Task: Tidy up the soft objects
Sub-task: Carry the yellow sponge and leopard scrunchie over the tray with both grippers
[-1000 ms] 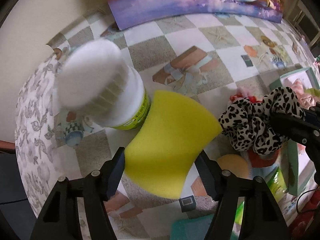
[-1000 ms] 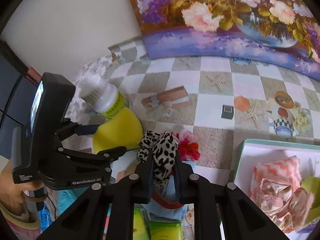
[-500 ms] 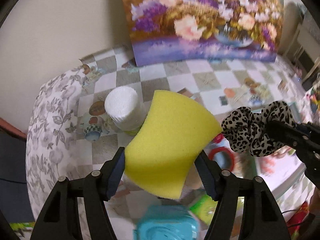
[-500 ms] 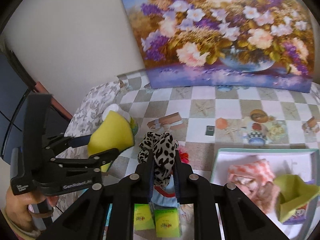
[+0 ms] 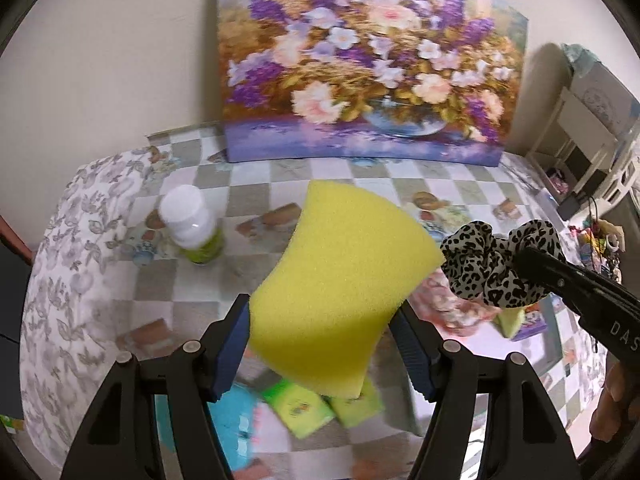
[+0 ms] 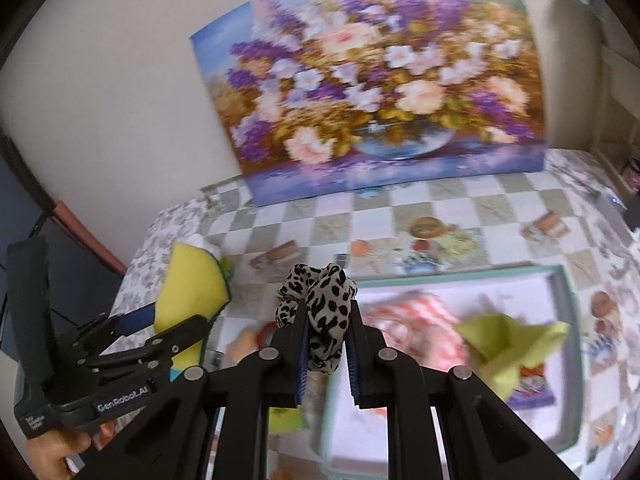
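Note:
My left gripper (image 5: 324, 332) is shut on a yellow sponge (image 5: 340, 280) and holds it high above the table; it also shows in the right wrist view (image 6: 192, 296). My right gripper (image 6: 328, 340) is shut on a leopard-print scrunchie (image 6: 320, 304), also seen in the left wrist view (image 5: 492, 268), raised to the right of the sponge. Below lies a teal-rimmed box (image 6: 560, 276) holding a pink-and-white cloth (image 6: 416, 316) and a lime-green cloth (image 6: 508, 344).
A white-capped bottle (image 5: 192, 228) stands on the checkered tablecloth at the left. Green packets (image 5: 304, 404) and a teal item (image 5: 236, 416) lie near the table's front. A flower painting (image 5: 360, 80) leans against the wall behind. A red ring (image 6: 266, 330) lies left of the box.
Both grippers have risen well above the table with the sponge and scrunchie held, and shifted right toward the box. The bottle now looks small and far.

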